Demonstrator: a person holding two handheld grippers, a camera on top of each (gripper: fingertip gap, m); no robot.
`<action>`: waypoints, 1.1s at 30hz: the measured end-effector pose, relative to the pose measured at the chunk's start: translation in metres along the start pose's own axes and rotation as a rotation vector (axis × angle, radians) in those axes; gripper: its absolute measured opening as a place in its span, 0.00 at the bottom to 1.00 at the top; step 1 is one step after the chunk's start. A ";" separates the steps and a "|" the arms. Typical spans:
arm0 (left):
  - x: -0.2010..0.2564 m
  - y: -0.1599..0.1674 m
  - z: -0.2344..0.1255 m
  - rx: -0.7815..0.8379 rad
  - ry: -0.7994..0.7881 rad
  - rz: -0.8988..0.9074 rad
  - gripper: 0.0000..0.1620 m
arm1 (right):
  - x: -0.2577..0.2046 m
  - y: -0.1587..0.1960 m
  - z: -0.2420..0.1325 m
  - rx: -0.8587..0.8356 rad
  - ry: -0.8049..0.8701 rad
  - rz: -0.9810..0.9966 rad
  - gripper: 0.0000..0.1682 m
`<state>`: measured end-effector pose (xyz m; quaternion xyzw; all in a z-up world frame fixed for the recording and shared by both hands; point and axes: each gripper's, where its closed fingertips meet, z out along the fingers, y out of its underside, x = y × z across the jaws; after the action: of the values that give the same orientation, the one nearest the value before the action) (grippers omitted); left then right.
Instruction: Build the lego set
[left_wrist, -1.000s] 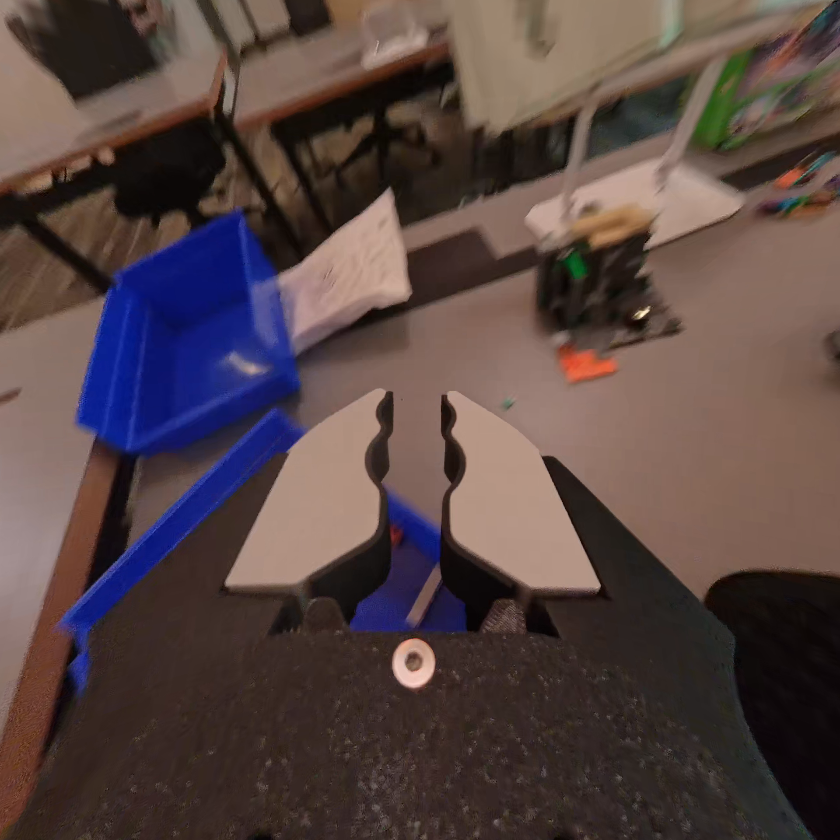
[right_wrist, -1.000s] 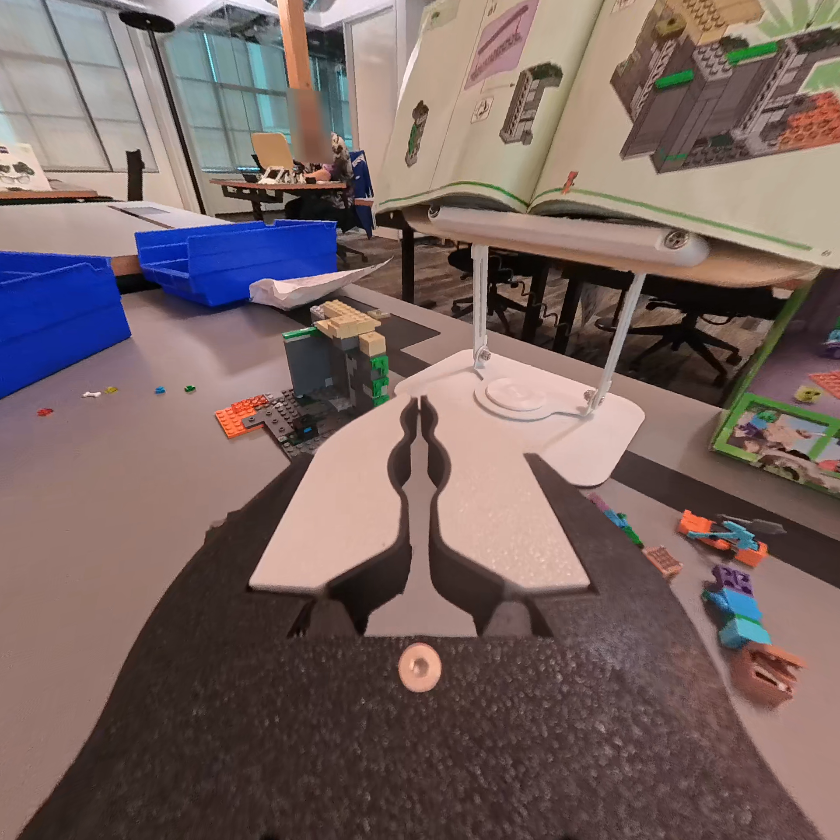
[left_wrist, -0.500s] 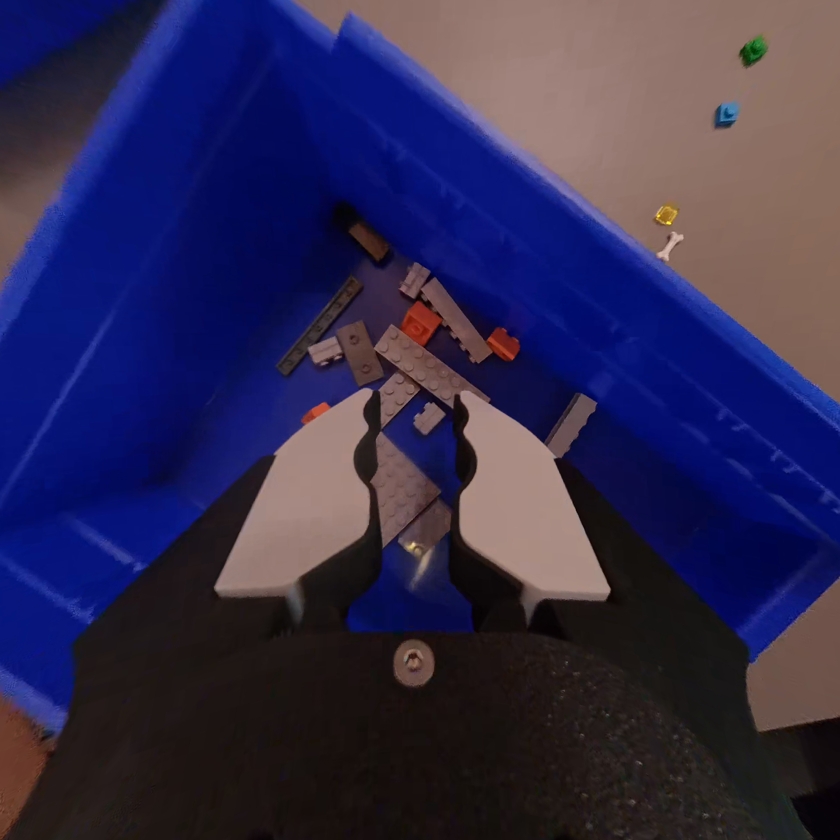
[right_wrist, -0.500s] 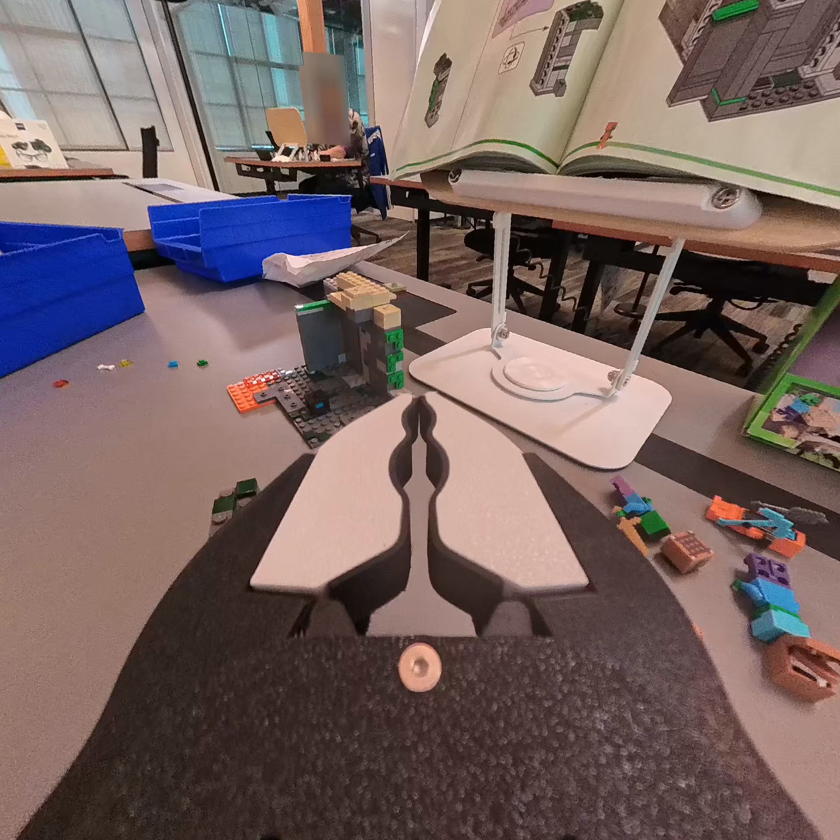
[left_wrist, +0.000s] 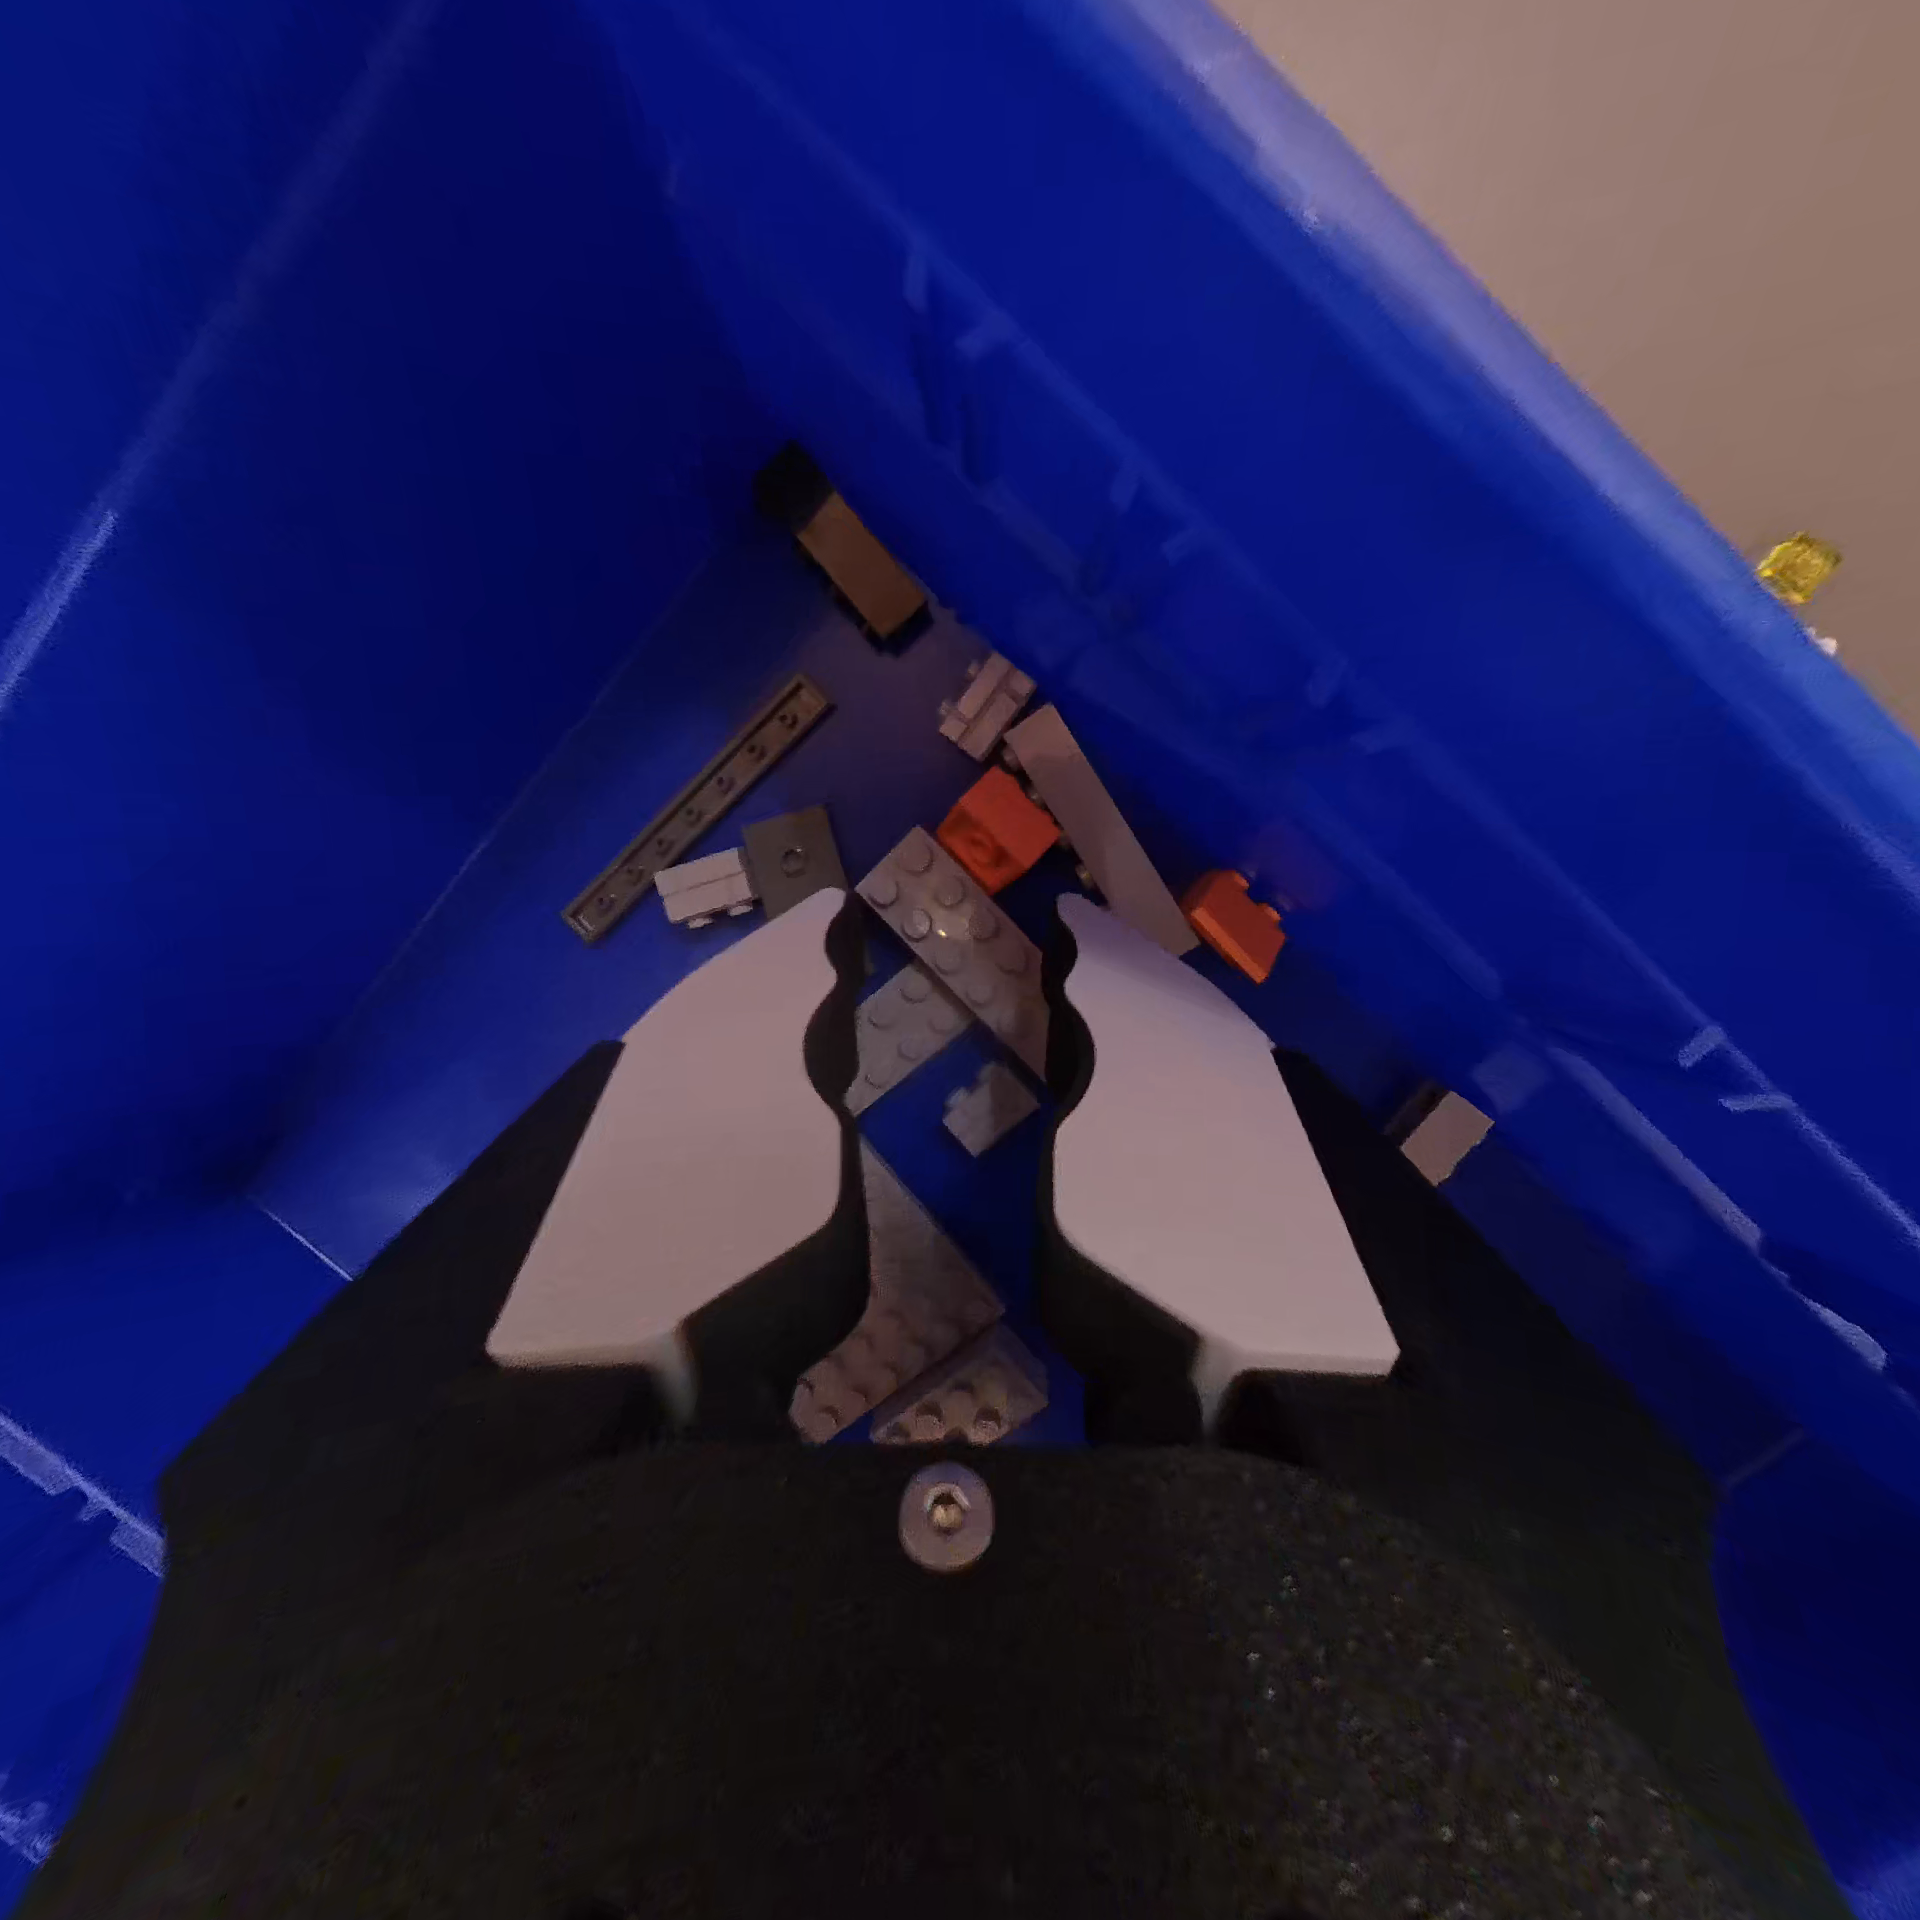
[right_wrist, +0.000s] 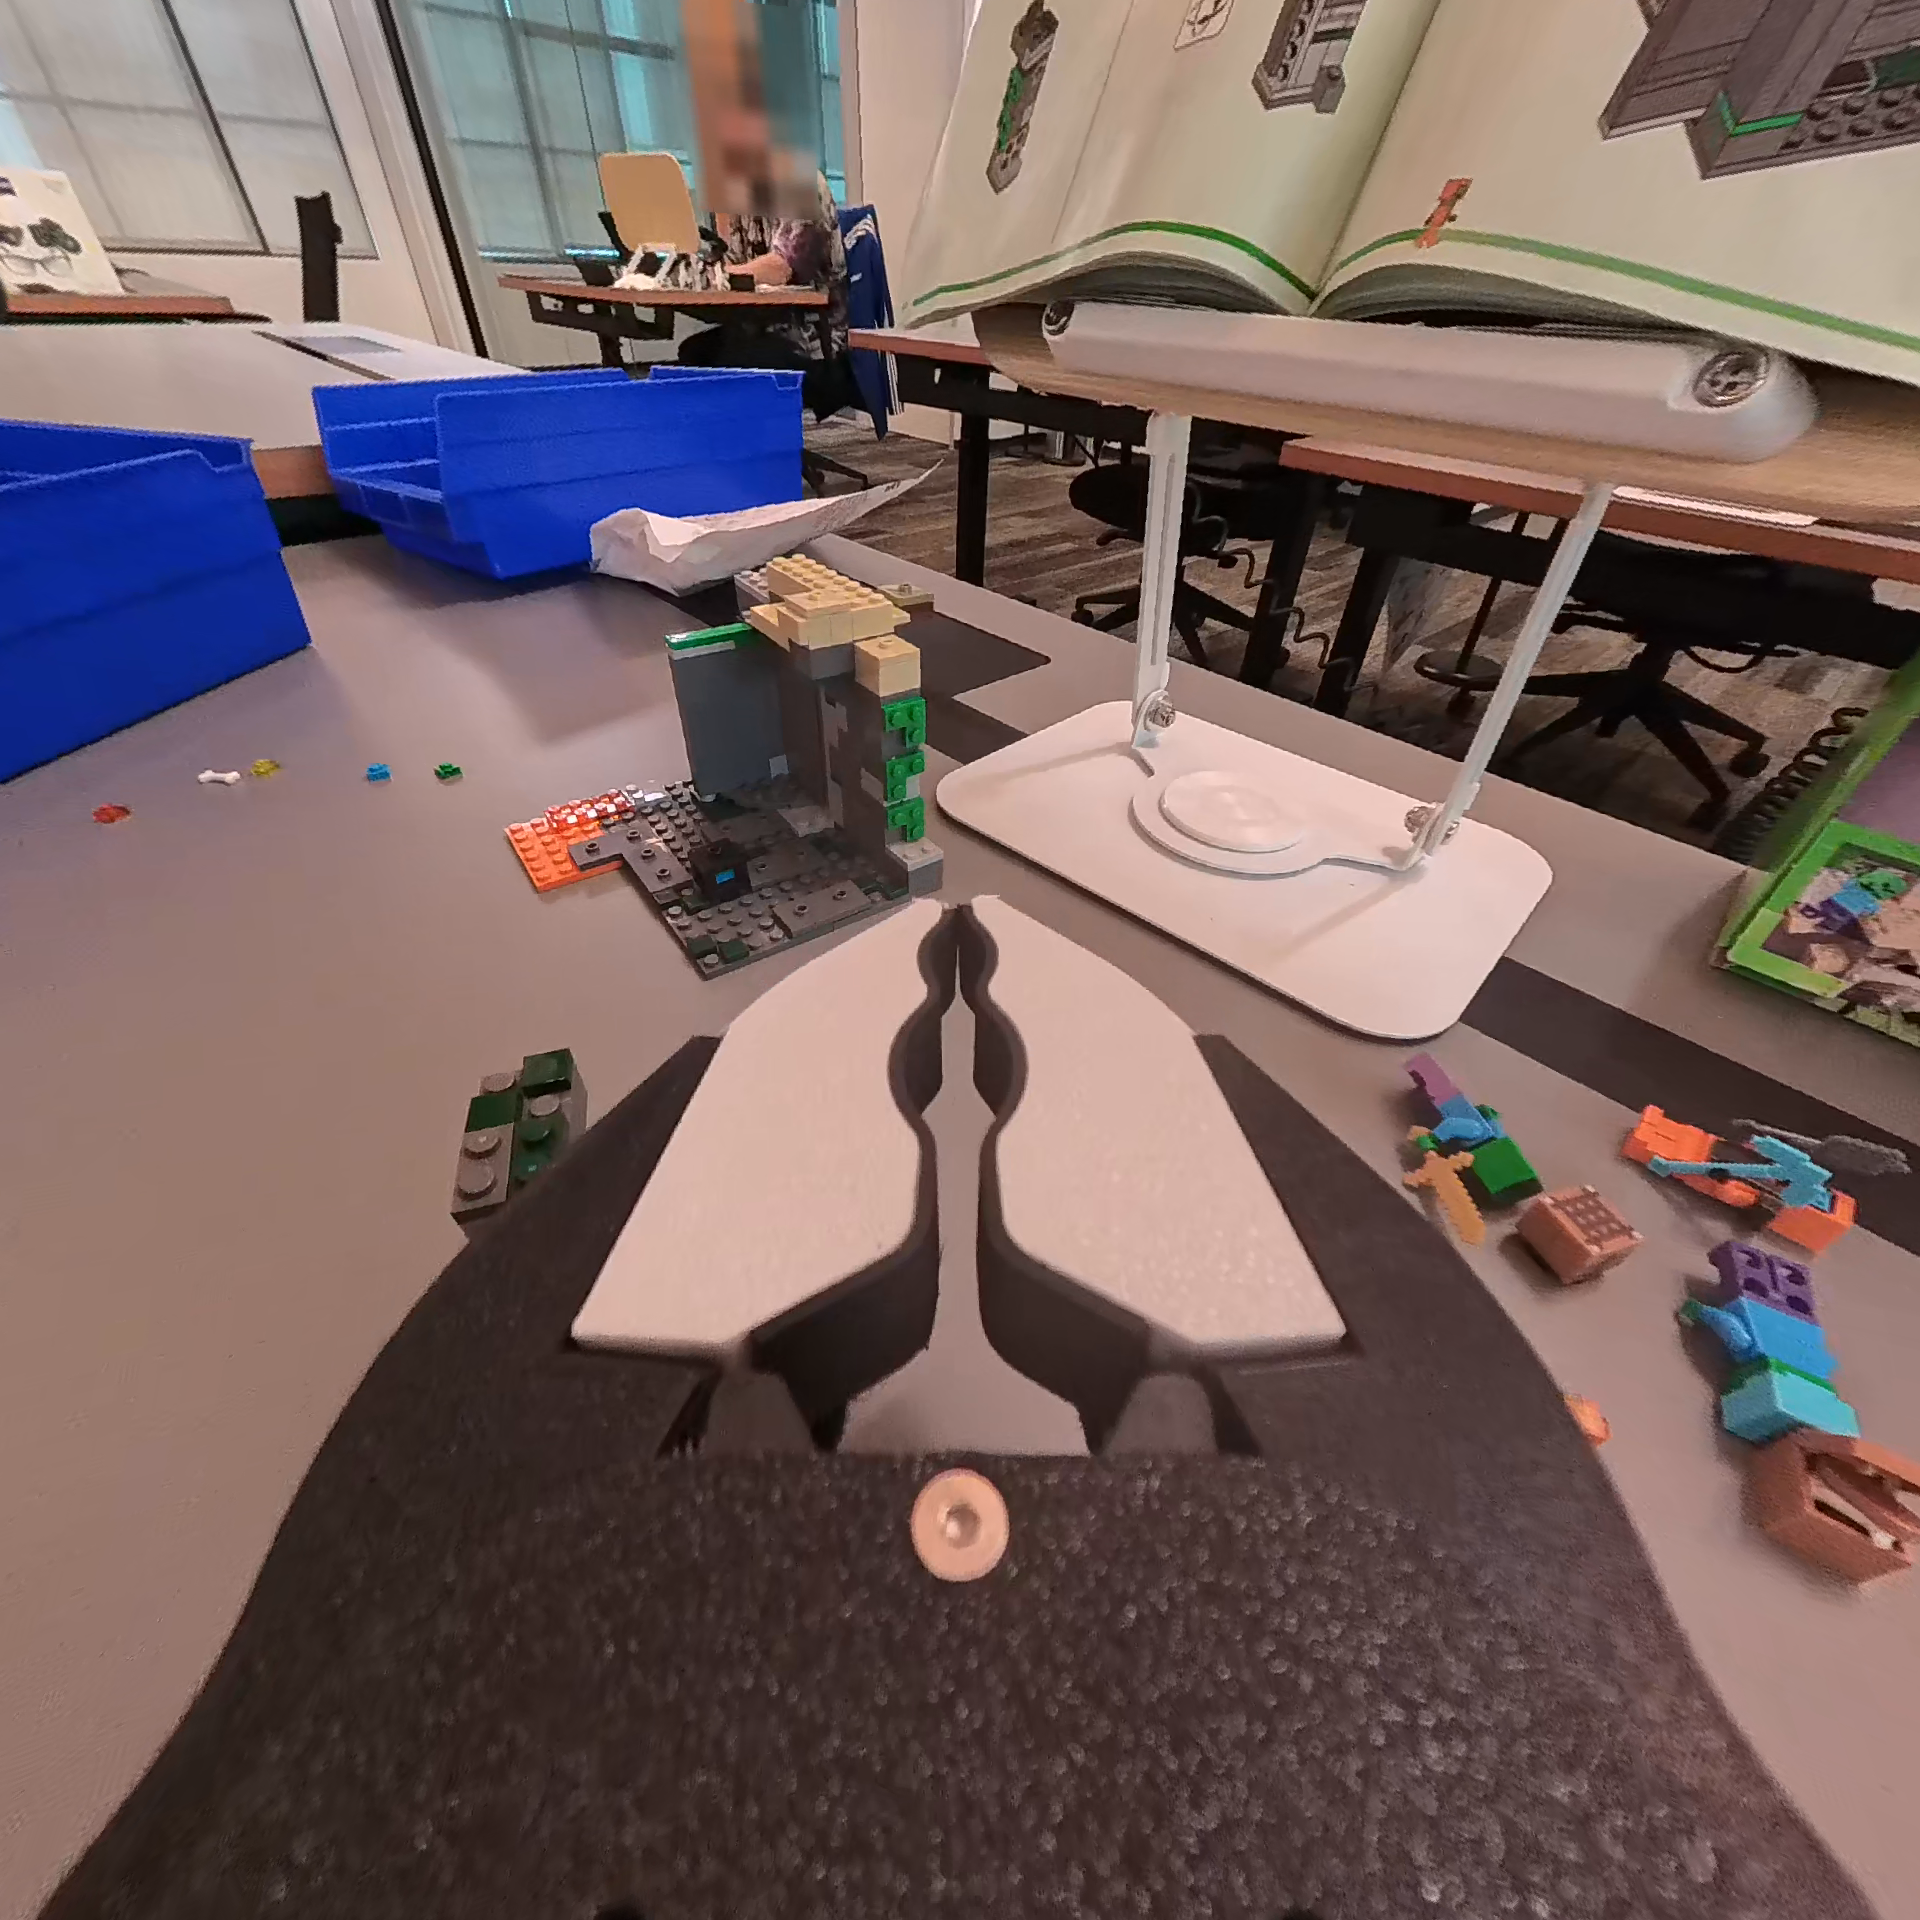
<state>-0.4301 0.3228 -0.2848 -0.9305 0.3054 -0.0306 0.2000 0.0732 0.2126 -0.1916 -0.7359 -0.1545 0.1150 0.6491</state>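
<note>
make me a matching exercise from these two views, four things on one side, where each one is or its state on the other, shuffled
Things:
1. left hand-held gripper
2. right hand-held gripper
3. instruction booklet
4. tiny white bone piece

Places or states:
A. lying open on the white stand
B. loose on the grey table, near the blue bin
C. open, down inside a blue bin over a grey plate
D. shut and empty, above the table, pointing at the partly built model

Pairs: 1-C, 2-D, 3-A, 4-B
</note>
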 end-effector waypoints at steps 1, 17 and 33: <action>0.001 0.000 0.000 -0.002 -0.001 0.006 0.19 | 0.000 0.000 0.000 -0.002 0.000 -0.001 0.00; 0.047 0.053 -0.043 -0.120 0.234 0.258 0.14 | -0.007 0.007 0.004 -0.031 -0.021 -0.008 0.00; -0.030 0.023 -0.026 -0.108 0.082 0.410 0.16 | -0.014 0.018 0.008 -0.078 -0.031 -0.026 0.00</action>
<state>-0.4719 0.3147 -0.2682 -0.8561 0.4976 -0.0108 0.1394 0.0591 0.2129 -0.2114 -0.7567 -0.1784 0.1116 0.6190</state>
